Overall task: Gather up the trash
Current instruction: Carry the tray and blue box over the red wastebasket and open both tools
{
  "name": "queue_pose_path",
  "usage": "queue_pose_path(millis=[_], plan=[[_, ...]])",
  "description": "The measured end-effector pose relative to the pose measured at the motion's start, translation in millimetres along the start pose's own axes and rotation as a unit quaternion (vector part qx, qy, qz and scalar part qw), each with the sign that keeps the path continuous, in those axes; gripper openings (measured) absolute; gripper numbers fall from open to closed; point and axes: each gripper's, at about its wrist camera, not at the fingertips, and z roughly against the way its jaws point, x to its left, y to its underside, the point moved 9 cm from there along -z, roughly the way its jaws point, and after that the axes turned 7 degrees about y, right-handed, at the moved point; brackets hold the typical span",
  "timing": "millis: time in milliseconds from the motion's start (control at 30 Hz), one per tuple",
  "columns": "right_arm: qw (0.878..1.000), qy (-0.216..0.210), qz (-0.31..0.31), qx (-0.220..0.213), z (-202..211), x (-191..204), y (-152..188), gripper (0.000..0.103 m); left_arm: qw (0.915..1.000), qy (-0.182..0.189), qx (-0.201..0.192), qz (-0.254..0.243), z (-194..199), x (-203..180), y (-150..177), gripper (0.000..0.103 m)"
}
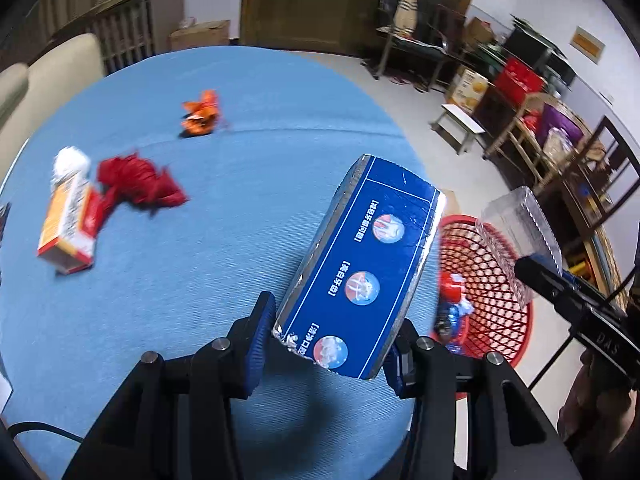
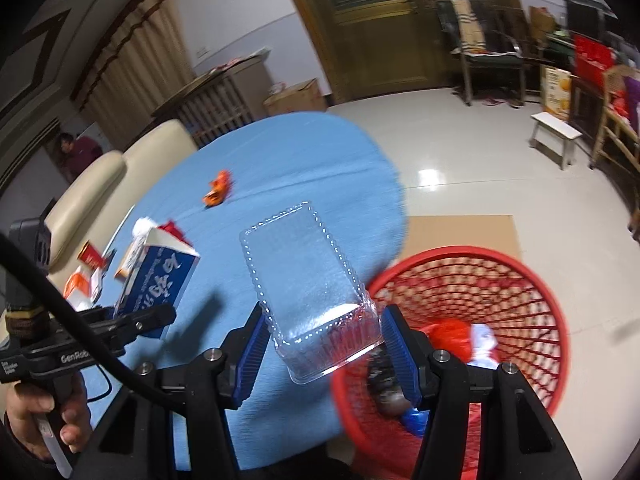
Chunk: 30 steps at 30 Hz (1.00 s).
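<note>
The left gripper [image 1: 328,344] grips a blue box [image 1: 360,268] over the desk [image 1: 240,200] edge, the right gripper [image 2: 324,344] clamps a clear tray [image 2: 308,280] beside the red basket [image 2: 500,300]

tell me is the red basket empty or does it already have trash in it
Not empty. The red basket already holds trash: a red and white wrapper and some blue plastic lie at its bottom, seen in both wrist views.
</note>
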Motion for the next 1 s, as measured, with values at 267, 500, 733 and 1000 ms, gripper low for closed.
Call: queue_pose_path(millis=[267,500,733,1000], plan=[[0.998,0.052,-0.032,-0.007,7,-59,0,0.060,0.9978,0.030,0.019,-0.056,-21,-65,-5,0.050],[0.994,0.088,-0.060,0.018,-1,-106,21,0.060,0.9948,0.045,0.032,-0.085,-38,-101,-5,0.050],[0.989,0.096,-0.088,0.070,-19,-130,47,0.065,0.9930,0.052,0.042,-0.097,-52,-118,-8,0.050],[0.985,0.093,-0.132,0.066,-13,-152,47,0.071,0.9913,0.057,0.055,-0.105,-64,-135,-7,0.050]])
